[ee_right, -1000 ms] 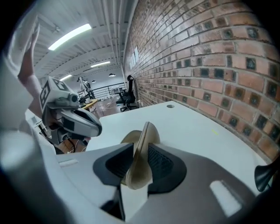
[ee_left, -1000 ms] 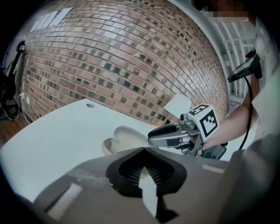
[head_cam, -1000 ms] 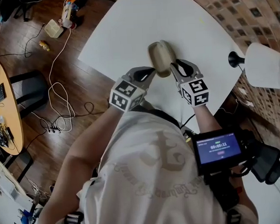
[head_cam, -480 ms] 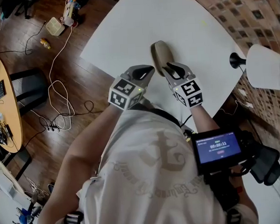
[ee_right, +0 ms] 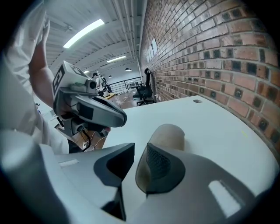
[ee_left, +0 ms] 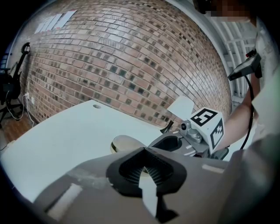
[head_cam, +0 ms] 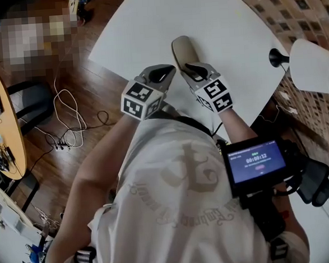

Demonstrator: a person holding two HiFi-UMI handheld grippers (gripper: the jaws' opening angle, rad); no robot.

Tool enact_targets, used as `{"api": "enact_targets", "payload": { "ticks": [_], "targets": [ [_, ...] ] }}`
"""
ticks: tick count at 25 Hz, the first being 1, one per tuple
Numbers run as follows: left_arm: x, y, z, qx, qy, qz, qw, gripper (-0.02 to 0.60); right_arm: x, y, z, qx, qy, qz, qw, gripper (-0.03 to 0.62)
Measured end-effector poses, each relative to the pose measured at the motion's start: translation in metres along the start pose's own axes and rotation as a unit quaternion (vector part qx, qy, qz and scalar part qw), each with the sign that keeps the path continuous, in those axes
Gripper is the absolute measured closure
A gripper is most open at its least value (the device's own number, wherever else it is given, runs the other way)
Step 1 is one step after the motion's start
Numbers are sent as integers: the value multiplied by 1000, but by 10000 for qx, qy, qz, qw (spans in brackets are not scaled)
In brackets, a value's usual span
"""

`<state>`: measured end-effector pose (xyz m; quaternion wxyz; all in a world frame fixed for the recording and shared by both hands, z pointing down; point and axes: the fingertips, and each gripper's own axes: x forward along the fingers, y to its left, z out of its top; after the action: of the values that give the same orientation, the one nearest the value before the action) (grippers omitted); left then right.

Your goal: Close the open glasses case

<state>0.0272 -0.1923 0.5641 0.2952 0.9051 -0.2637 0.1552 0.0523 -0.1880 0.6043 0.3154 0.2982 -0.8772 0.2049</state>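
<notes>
A tan glasses case (head_cam: pixel 182 52) lies on the white table (head_cam: pixel 231 45), its lid down as far as I can see. My right gripper (head_cam: pixel 193 70) reaches over its near end. In the right gripper view the case (ee_right: pixel 168 134) sits under and beside the right-hand jaw, and bare table shows in the gap at my right gripper (ee_right: pixel 140 153). Its jaws have just been closing, with only the case's edge between them, and they stand open. My left gripper (head_cam: pixel 161 74) hovers just left of the case (ee_left: pixel 124 142) without touching it. Its tips (ee_left: pixel 146 153) meet on nothing.
A white lamp (head_cam: pixel 311 66) on a black stand (head_cam: pixel 276 58) is at the table's right edge, against the brick wall. The table's near-left edge (head_cam: pixel 115 64) drops to a wooden floor with cables (head_cam: pixel 68 115). A small screen (head_cam: pixel 256 160) hangs at my chest.
The right gripper has moved left and slightly down onto the case's near end. The case looks narrower than a second ago. The left gripper has hardly moved.
</notes>
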Motion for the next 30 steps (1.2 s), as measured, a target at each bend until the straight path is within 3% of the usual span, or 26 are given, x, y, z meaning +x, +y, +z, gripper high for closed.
{"api": "enact_targets", "payload": {
  "ticks": [16, 30],
  "targets": [
    [1, 6, 0, -23, 63, -63, 10000, 576, 12, -1, -5, 5, 33, -75, 10000, 563],
    [-12, -6, -9, 207, 274, -178, 9992, 576, 17, -5, -2, 887, -210, -296, 9954, 586]
  ]
}}
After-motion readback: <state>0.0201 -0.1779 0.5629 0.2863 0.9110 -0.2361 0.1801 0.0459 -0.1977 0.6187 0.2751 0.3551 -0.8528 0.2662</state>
